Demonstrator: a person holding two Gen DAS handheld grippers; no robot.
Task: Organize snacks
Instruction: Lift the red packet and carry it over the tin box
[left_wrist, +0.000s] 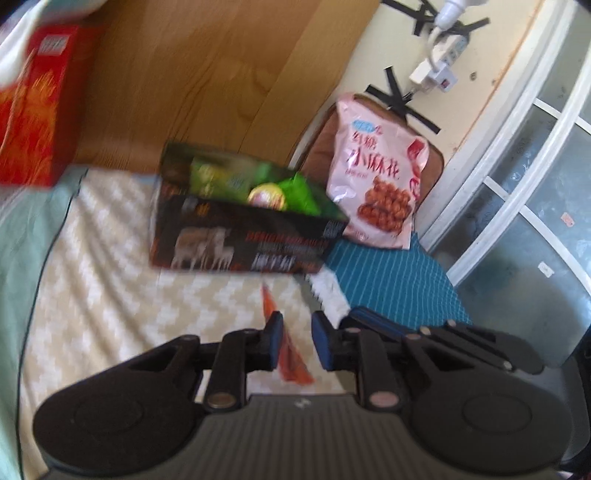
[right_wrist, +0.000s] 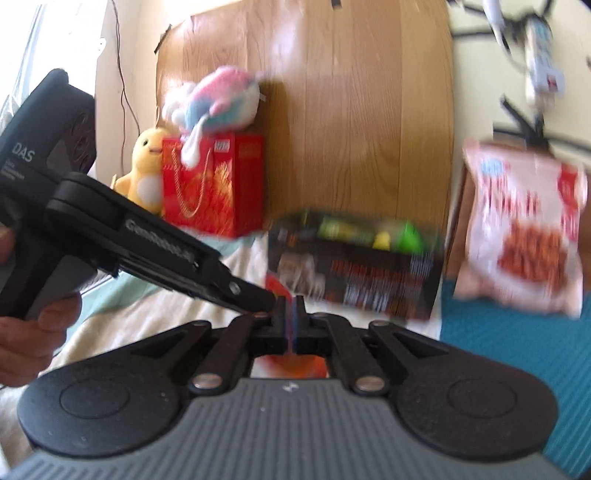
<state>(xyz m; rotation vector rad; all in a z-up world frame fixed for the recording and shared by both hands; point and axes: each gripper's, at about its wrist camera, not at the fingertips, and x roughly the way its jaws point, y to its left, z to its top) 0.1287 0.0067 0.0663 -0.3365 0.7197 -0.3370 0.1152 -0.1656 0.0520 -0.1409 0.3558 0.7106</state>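
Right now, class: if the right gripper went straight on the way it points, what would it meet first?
Probably the black snack box. The right gripper, shut on an orange packet, points at the box's lower left front; blur makes depth uncertain.

The left hand-held gripper (left_wrist: 297, 341) has its fingers parted with a clear gap between them. The right hand-held gripper (right_wrist: 294, 318) has its fingers pressed nearly together on a thin orange snack packet (right_wrist: 291, 363). The left one's tip reaches in from the left, just beside the right one's fingers.

One black box (left_wrist: 243, 236), one pink bag (left_wrist: 376, 181), two plush toys (right_wrist: 147, 166).
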